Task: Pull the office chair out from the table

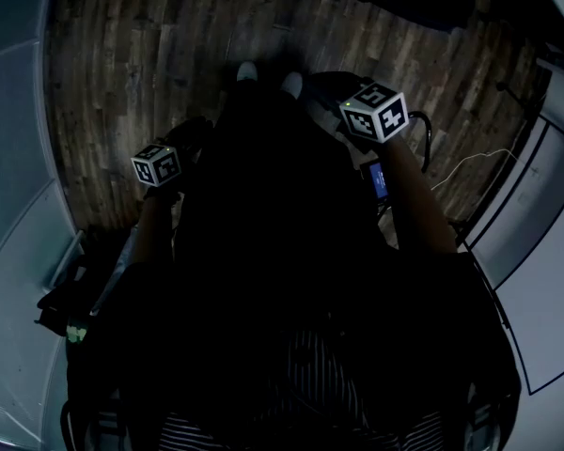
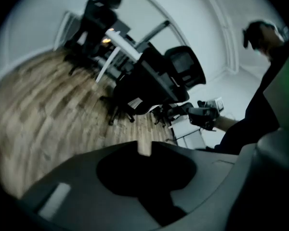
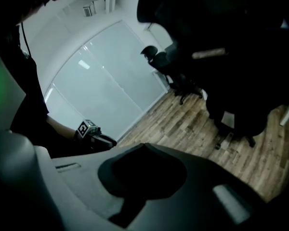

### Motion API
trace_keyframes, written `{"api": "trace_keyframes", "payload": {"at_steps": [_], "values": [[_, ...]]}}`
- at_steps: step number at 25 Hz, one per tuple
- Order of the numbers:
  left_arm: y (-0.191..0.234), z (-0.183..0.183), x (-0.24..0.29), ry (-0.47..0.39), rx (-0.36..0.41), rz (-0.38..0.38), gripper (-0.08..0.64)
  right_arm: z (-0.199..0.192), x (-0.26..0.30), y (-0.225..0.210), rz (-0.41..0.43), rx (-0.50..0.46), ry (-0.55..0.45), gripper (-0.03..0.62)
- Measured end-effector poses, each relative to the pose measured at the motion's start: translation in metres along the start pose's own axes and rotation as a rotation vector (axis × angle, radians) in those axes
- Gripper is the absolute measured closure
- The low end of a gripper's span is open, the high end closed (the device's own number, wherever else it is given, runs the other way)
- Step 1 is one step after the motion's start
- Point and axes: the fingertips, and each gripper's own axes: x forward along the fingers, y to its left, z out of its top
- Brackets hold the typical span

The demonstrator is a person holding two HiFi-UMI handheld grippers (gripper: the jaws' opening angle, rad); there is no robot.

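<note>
Left gripper view has my left tongs (image 2: 144,147) at a bare slit, with only floor (image 2: 48,100) showing through it and nothing between the jaws. On my right tongs (image 3: 144,147) the jaws are together, empty as well.

The chair (image 2: 151,81) stands well ahead of the left tongs, beside the table (image 2: 121,43), and looms up and to the right of the right tongs. Neither touches it. How far it sits under the table I cannot tell.

That fits two stages: me walking up to it, or me standing off with it already pulled clear. Either way, I judge the care is the same: hold both tongs off my body, have the chair square ahead, and mind that its wheeled base (image 2: 119,114) will likely roll freely on the planks.
</note>
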Motion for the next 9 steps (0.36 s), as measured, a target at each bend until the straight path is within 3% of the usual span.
{"api": "trace_keyframes", "payload": {"at_steps": [1,2,4,6,9], "values": [[-0.036,0.034,-0.005,-0.016,0.139,0.043,0.54,0.019,-0.036,0.011,-0.011,-0.005,-0.071,0.591],[-0.079,0.069,-0.001,-0.042,0.267,0.053,0.558,0.035,-0.07,0.019,-0.023,-0.023,-0.135,0.591],[-0.164,0.131,0.037,-0.111,0.455,-0.053,0.558,0.053,-0.118,0.009,-0.057,-0.089,-0.234,0.591],[-0.235,0.17,0.089,-0.182,0.57,-0.201,0.558,0.06,-0.143,-0.016,-0.083,-0.147,-0.307,0.591],[-0.318,0.203,0.146,-0.267,0.689,-0.349,0.558,0.058,-0.166,-0.04,-0.101,-0.191,-0.396,0.591]]}}
